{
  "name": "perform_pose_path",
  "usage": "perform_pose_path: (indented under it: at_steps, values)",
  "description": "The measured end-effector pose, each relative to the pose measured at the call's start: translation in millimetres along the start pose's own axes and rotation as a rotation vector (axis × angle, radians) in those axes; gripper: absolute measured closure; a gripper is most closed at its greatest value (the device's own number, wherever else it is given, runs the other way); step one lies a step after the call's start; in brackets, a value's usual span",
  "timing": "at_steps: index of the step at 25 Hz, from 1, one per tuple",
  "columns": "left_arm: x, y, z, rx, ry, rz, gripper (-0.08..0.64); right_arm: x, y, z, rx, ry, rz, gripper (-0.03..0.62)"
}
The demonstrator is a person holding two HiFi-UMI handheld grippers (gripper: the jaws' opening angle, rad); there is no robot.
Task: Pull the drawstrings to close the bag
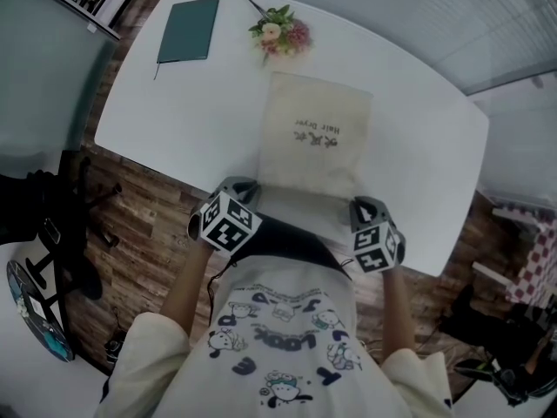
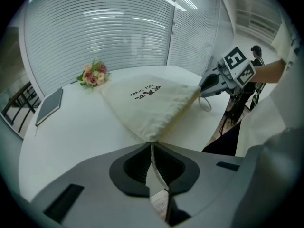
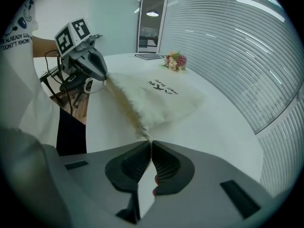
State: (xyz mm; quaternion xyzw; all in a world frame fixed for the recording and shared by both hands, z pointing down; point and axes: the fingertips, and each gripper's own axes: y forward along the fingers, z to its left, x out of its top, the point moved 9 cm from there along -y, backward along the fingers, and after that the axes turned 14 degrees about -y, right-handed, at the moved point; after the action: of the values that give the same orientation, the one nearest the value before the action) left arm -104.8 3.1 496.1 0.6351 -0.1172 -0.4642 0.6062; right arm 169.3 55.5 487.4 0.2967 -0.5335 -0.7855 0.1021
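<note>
A cream cloth drawstring bag (image 1: 315,138) with dark print lies flat on the white table (image 1: 174,120), its mouth edge toward me. My left gripper (image 1: 242,190) is at the bag's near left corner and my right gripper (image 1: 364,207) at its near right corner. In the left gripper view the jaws (image 2: 151,145) are shut, with the bag's corner (image 2: 149,136) pinched at their tips. The right gripper view shows the same: jaws (image 3: 150,142) shut on the other corner (image 3: 142,133). A cord loop (image 2: 205,104) hangs beside the right gripper and another (image 3: 88,86) beside the left. Whether cord or cloth is pinched is hidden.
A dark green notebook (image 1: 188,30) lies at the table's far left, a small flower posy (image 1: 280,33) just beyond the bag. The table's near edge runs under both grippers, against my body. A chair base (image 1: 61,233) stands on the wooden floor at left.
</note>
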Motion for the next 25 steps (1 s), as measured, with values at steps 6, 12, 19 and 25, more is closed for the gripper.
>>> perform_pose_path:
  at_steps: [6, 12, 19, 25]
  values:
    - [-1, -4, 0, -0.098, 0.110, 0.024, 0.503, -2, 1, -4, -0.021, 0.034, 0.030, 0.568]
    - [0, -10, 6, -0.268, 0.105, 0.024, 0.503, -2, 0, -13, -0.042, 0.067, 0.038, 0.568]
    - [3, -13, 9, -0.311, 0.140, 0.053, 0.505, -7, 1, -21, -0.076, 0.113, 0.062, 0.568]
    - [3, -10, 14, -0.224, 0.131, 0.067, 0.506, -11, 3, -29, -0.120, 0.209, 0.078, 0.568]
